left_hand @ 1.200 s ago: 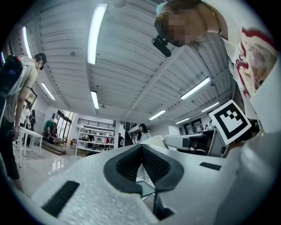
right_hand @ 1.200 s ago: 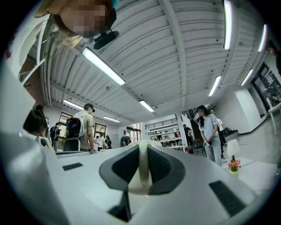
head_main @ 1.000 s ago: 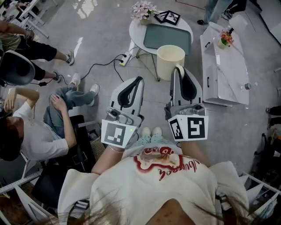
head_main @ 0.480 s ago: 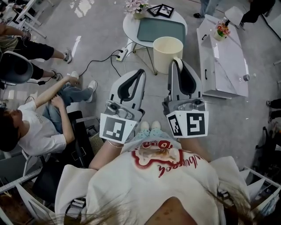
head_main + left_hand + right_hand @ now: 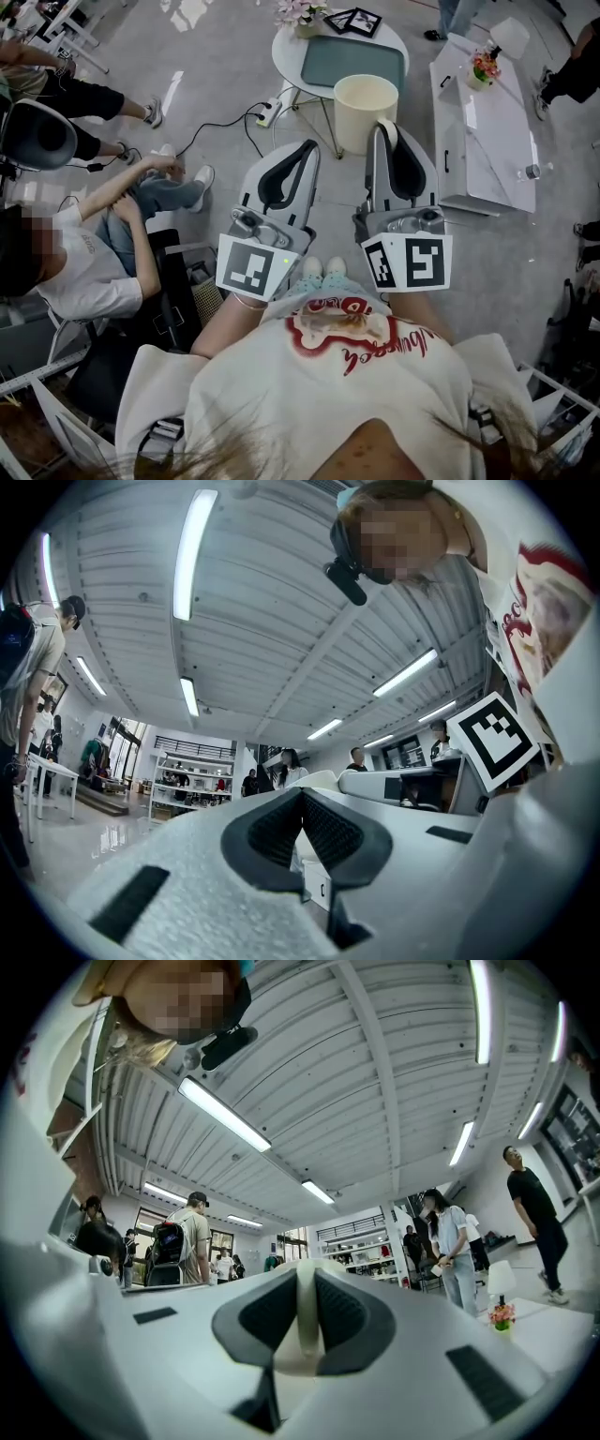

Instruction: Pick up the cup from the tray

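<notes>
1. My right gripper [image 5: 385,127] is clamped on the rim of the cup [image 5: 364,105]. In the right gripper view the cup's thin cream wall stands pinched between the dark pads.
2. My left gripper [image 5: 306,148] sits just left of it at the centre of the head view. Its jaws meet at the tips and hold nothing.
3. Below both is a grey, glossy floor [image 5: 216,80] that catches glare at the top of the frame. A round white table [image 5: 285,58] stands at upper centre and a long white bench [image 5: 487,141] at upper right. Both gripper views show a ribbed ceiling with strip lights.
4. The cup is off the tray [image 5: 356,58], which lies on the round table. The cup hangs over the floor, just below the table's near edge in the frame, mouth up.
5. Behind the tray stand pink flowers [image 5: 298,11] and two black picture frames [image 5: 354,21].
6. The cup is a plain, wide cylinder, cream and matte. The tray is a dull teal rectangle with rounded corners. My grippers are white shells with black ridged pads.
7. A seated person [image 5: 94,253] is at the left edge.
</notes>
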`<move>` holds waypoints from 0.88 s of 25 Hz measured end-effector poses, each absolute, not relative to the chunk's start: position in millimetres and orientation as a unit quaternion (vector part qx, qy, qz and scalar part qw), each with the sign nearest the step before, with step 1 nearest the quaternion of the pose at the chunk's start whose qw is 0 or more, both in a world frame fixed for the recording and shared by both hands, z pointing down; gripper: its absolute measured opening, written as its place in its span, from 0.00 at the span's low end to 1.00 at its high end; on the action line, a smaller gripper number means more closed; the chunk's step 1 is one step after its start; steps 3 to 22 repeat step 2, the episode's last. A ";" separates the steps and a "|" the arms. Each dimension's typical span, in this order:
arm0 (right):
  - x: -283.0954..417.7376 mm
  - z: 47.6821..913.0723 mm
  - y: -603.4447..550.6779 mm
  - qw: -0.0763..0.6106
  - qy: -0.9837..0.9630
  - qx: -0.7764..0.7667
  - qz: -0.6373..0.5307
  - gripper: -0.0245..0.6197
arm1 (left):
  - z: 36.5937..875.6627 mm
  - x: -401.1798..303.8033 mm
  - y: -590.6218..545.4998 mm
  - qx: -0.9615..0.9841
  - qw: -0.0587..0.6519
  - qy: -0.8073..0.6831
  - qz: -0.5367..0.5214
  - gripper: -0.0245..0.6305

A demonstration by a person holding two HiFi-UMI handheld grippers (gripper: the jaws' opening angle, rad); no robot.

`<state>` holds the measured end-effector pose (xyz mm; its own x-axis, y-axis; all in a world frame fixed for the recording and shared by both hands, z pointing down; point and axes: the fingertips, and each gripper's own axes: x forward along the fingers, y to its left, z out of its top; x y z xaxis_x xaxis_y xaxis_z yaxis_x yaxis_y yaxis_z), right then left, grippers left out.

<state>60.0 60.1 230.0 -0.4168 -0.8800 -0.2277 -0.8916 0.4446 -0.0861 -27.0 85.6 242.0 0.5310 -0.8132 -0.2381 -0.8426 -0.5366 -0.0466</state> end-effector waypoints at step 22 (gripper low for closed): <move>56.7 231.8 61.4 0.120 0.843 -0.523 0.023 0.12 | 244.6 -30.3 87.1 -0.870 0.074 0.479 0.091 0.06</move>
